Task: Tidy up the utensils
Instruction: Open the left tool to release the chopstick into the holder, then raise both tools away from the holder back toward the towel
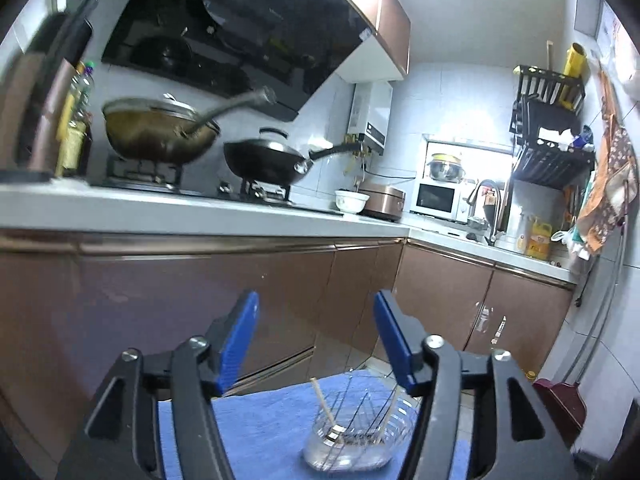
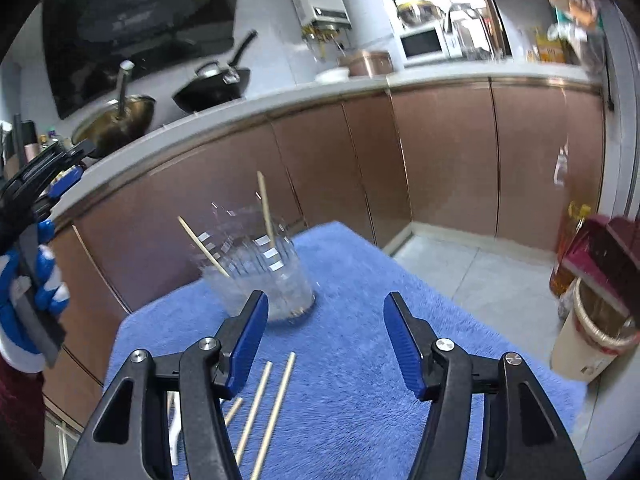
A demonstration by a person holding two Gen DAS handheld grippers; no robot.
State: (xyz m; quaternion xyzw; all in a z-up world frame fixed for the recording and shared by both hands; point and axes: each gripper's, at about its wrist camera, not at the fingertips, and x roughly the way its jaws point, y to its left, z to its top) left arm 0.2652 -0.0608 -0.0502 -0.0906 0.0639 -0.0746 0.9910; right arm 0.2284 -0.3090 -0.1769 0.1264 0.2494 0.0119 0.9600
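Now both tongs stand open and hold nothing. The left tongs [image 1: 316, 340] point over the blue towel [image 1: 260, 432] toward the brown cabinets, with only air between the blue pads. The right tongs [image 2: 326, 340] hang above the same towel, also with an empty gap.

A clear glass cup [image 2: 260, 276] stands on the towel, and two chopsticks [image 2: 266, 210] lean inside it. Three more chopsticks [image 2: 276, 404] lie flat on the towel, just beside the left finger of the right tongs.

In my judgement, the risk is with the cup. It is light and transparent, and the sticks lean out over its rim, so a careless pass of either tongs may knock them and tip it. The loose sticks are thin and lie close together; the pads may take two at once or push one away on the soft towel.

The lower ends of the loose sticks are cut off by the frame and the tongs. A white thing beside them is mostly hidden. The bench under the towel is not visible at all.
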